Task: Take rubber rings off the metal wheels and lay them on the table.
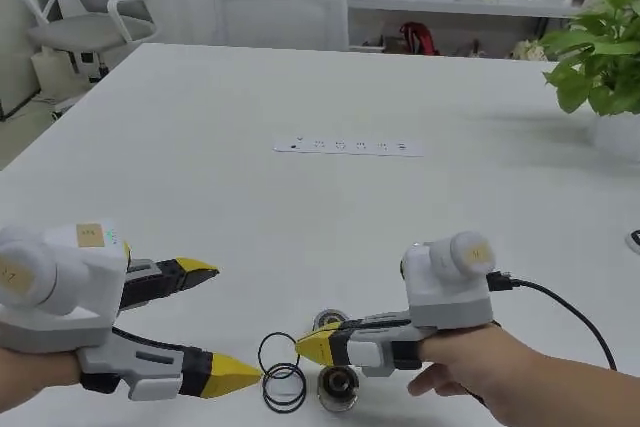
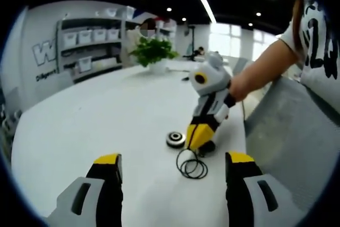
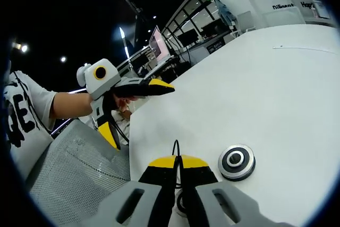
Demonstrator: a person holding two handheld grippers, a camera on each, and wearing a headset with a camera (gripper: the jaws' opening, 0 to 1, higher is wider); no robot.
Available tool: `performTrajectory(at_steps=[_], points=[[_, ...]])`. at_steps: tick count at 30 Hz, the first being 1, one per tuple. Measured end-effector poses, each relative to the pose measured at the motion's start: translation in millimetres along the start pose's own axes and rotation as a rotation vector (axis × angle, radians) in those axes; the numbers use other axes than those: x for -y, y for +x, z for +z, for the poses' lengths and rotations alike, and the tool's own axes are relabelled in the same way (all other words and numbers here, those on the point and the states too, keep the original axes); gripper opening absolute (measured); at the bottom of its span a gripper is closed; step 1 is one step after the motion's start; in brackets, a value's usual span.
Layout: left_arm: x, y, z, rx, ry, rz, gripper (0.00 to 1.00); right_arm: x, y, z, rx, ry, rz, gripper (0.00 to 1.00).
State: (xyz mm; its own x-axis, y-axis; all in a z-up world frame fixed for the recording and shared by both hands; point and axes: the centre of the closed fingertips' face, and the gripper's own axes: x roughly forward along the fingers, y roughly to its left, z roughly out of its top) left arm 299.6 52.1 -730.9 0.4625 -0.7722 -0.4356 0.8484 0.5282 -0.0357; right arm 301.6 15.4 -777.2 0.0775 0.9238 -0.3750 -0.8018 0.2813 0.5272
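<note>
Two small metal wheels lie near the table's front edge, one (image 1: 328,322) behind my right gripper (image 1: 305,347) and one (image 1: 337,387) in front of it. That gripper is shut on a thin black rubber ring (image 1: 261,354), which hangs from its yellow tips (image 3: 178,160) down to the table. More loose rings (image 1: 267,390) lie stacked just left of the front wheel. My left gripper (image 1: 232,322) is open, its jaws spread wide on either side of the rings (image 2: 194,177) without touching them. The far wheel (image 3: 236,161) lies flat.
The white table (image 1: 330,207) stretches away with a flush socket strip (image 1: 347,146) at its middle. A potted plant (image 1: 600,47) stands at the far right. A black cable (image 1: 570,312) trails from the right gripper. Chairs and shelves stand beyond the table.
</note>
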Motion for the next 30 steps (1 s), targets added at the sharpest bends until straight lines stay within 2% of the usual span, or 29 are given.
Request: performTrajectory(at_steps=[4,8,15,20,26,30], points=[[-0.5,0.0,-0.4,0.001,-0.003,0.002,0.8,2.5,2.6,-5.9,-0.036,-0.03,-0.014,0.0],[-0.6,0.4,-2.0,-0.002,-0.008,0.0,0.8,8.5,2.6,-13.6,-0.08,-0.072,-0.054,0.0],[-2.6,-1.9,-6.1,-0.007,-0.018,0.007,0.8,12.4,1.8,-15.6,-0.097,-0.129,-0.082,0.0],[-2.1,-3.6,-7.2,-0.009,-0.023,0.007,0.8,13.9,1.5,-18.1,-0.11,-0.15,-0.096,0.07],[-2.5,-3.8,-7.5,-0.011,-0.025,0.009,0.79,13.7,-2.5,-12.8,-0.088,-0.153,-0.097,0.1],[-2.3,-2.7,-6.3,-0.007,-0.03,0.008,0.79,14.8,-9.6,1.3,-0.034,-0.144,-0.1,0.11]])
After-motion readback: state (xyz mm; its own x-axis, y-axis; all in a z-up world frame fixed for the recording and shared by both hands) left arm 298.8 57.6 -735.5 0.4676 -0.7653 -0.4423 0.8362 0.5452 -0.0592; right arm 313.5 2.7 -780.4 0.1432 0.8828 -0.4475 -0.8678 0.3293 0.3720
